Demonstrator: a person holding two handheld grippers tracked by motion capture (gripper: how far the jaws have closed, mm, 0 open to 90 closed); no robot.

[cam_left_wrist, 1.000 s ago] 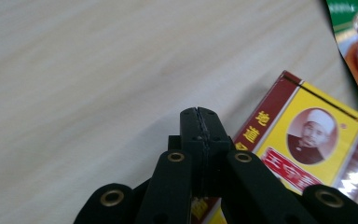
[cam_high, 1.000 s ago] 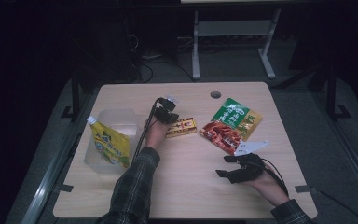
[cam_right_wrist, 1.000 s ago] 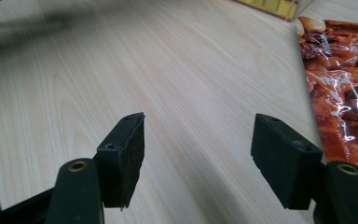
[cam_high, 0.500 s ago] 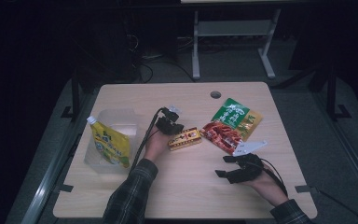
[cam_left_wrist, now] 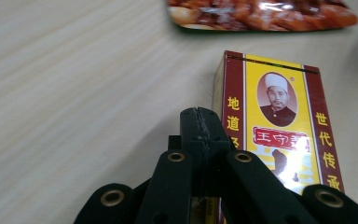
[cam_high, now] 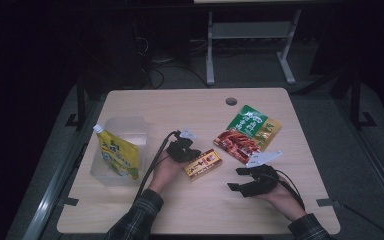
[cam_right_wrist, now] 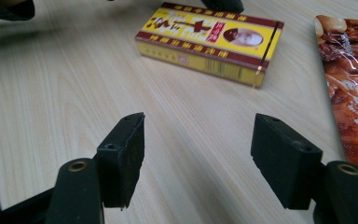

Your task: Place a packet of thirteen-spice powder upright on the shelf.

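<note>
One yellow-red box [cam_high: 203, 164] flat on table [cam_high: 190, 107] — long axis diagonal; left hand-held gripper [cam_high: 187, 154] closed, empty, alongside.

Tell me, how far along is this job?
Done: a yellow pouch stands in the clear tub. In hand: the left hand-held gripper, jaws shut, sits against the yellow-and-red box, apparently nudging it; the right hand-held gripper waits open. Left, probably: the box, the red packet and the green packet, all outside the tub.
</note>
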